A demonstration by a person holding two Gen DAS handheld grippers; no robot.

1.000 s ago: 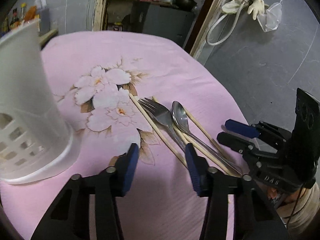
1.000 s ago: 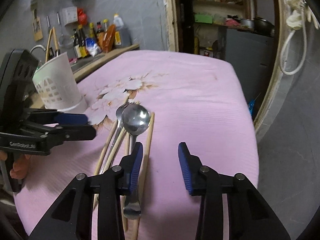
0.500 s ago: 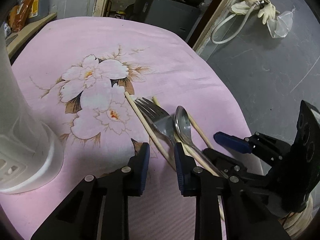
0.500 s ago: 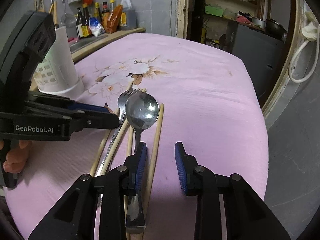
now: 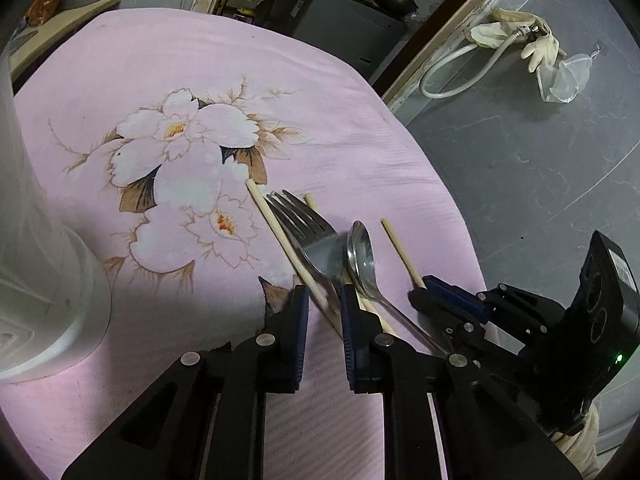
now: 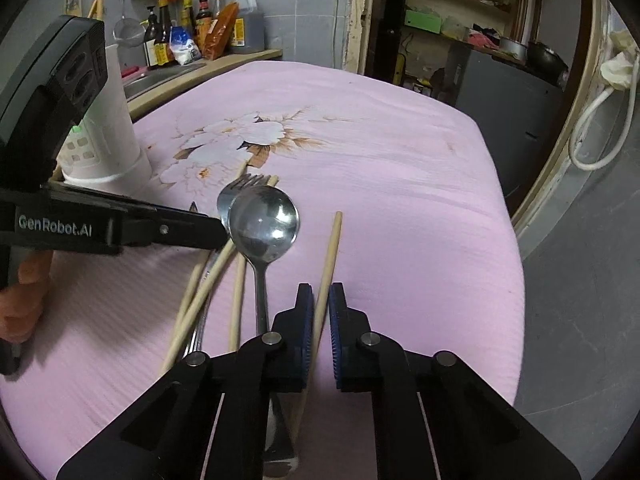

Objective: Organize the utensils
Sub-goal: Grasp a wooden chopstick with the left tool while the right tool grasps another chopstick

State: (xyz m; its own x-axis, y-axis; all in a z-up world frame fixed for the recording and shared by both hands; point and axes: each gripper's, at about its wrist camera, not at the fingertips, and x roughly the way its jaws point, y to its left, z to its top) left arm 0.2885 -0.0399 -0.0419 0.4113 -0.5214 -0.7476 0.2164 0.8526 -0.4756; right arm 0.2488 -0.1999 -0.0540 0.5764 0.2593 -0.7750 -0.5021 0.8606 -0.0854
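On the table's pink, flower-printed cloth (image 6: 400, 208), the right tool (image 6: 318, 312) is clamped on a pale wooden chopstick (image 6: 330, 252) whose long axis runs away from the camera, tip pointing up the table. Left of it, the left tool (image 5: 323, 308) is closing around another chopstick (image 5: 288, 246), though contact is unclear. Beyond lie a steel spoon (image 6: 262, 228), bowl pointing away, a steel fork (image 5: 308, 232), tines likewise, and a white slotted plastic holder (image 6: 108, 148) farther left.
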